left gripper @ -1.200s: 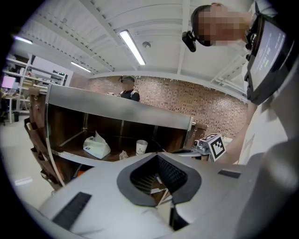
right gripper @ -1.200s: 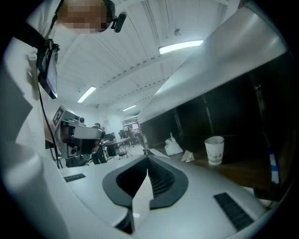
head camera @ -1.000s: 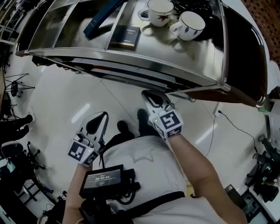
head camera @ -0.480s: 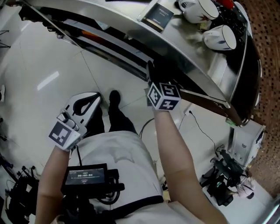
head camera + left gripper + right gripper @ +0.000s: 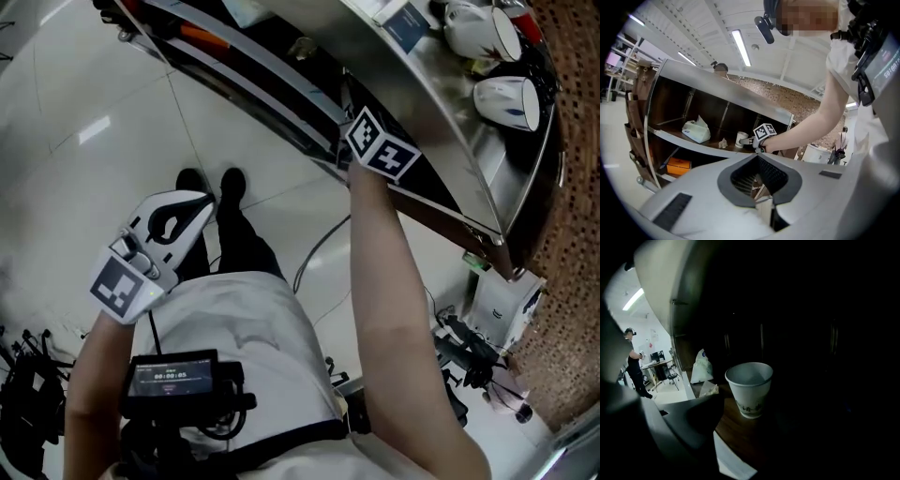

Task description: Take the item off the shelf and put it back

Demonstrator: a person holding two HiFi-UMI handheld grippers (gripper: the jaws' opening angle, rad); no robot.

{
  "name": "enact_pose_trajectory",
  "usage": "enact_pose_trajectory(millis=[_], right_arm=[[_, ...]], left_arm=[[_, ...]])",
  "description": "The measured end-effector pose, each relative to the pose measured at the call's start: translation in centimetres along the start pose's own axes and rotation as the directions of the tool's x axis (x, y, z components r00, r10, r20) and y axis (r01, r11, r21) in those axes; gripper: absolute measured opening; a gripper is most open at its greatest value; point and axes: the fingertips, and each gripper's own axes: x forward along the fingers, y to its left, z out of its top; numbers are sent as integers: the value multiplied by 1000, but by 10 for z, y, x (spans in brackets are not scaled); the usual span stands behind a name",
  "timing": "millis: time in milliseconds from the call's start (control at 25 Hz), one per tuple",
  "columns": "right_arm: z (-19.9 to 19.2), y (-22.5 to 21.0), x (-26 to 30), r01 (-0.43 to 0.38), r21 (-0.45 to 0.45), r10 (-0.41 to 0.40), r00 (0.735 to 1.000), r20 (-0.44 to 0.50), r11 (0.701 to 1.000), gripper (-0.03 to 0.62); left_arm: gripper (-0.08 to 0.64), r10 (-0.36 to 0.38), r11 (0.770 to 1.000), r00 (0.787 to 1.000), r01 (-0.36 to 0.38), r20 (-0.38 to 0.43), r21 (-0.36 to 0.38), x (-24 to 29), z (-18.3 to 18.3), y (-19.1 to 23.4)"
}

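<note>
Paper cup (image 5: pixel 749 389) stands upright, mouth up, on the shelf (image 5: pixel 740 430), straight ahead of the right gripper (image 5: pixel 749 139). Its fingers (image 5: pixel 689 423) have just been opening and are spread wide, with nothing between them. Left gripper (image 5: pixel 199 202) is clenched, empty and well apart, so the right is nearer.

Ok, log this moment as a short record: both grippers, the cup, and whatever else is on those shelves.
right gripper: reaching into the shelf, fingers have just been opening, nothing between them
paper cup: upright on the shelf board, ahead of those fingers, untouched
left gripper: low beside the person, fingers together, empty
same shelf: white packet, crumpled scrap
shelf below: orange box
</note>
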Motion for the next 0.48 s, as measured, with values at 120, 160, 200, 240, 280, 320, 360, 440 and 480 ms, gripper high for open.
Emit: enact_pose_trajectory(millis=[120, 160, 200, 240, 280, 320, 360, 440, 480], right_arm=[[-1, -4, 14, -13, -1, 13, 1000, -23, 1000, 365], [0, -5, 18, -19, 3, 19, 1000, -24, 1000, 365], [1, -5, 22, -26, 4, 26, 999, -24, 1000, 365], [2, -5, 24, -35, 5, 35, 999, -23, 999, 365], [2, -4, 26, -46, 4, 46, 999, -23, 999, 364], [2, -3, 27, -54, 1, 54, 998, -22, 999, 353], [2, -2, 27, -60, -3, 60, 998, -18, 998, 305], [1, 0, 24, -68, -10, 68, 998, -5, 998, 281], [1, 1, 22, -71, -11, 71, 997, 1, 997, 280]], left_arm=[[7, 3, 1000, 1000, -3, 1, 1, -3, 3, 0], [6, 7, 1000, 1000, -7, 2, 1, -4, 5, 2], [7, 13, 1000, 1000, -13, 6, 0, -5, 8, 3], [7, 19, 1000, 1000, -19, 10, 0, -7, 10, 5], [7, 25, 1000, 1000, -25, 12, 1, -9, 11, 6], [7, 30, 1000, 1000, -30, 10, 2, -11, 11, 8], [7, 34, 999, 999, -34, 5, 2, -13, 11, 9], [8, 40, 999, 999, -40, -6, 1, -16, 10, 11], [6, 42, 999, 999, -42, -7, 1, -17, 11, 12]])
